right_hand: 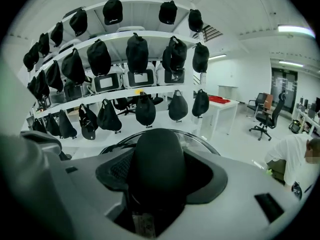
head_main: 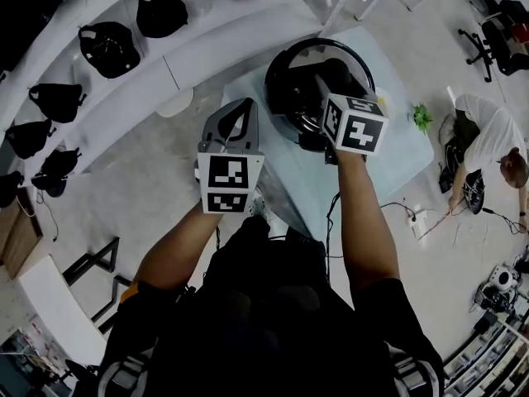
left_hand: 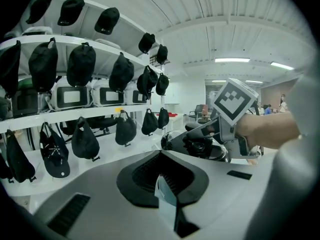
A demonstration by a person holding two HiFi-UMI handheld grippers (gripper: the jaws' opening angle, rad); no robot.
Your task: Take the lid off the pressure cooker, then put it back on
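While the pressure cooker (head_main: 281, 110) stands on the light blue bench (head_main: 397, 151), its lid (right_hand: 205, 146) seems to lie on top of it. My right claw (head_main: 324, 98) comes from the near side and is closed around the black handle (right_hand: 159, 164) of the lid. My left claw (head_main: 235, 126) hangs just left of the cooker, not touching it; its jaws stand a little apart with nothing between them. Far on the left, curved white shelves (head_main: 132, 81) carry many black caps (head_main: 107, 48). On the right a person (head_main: 488, 139) in white crouches on the floor.
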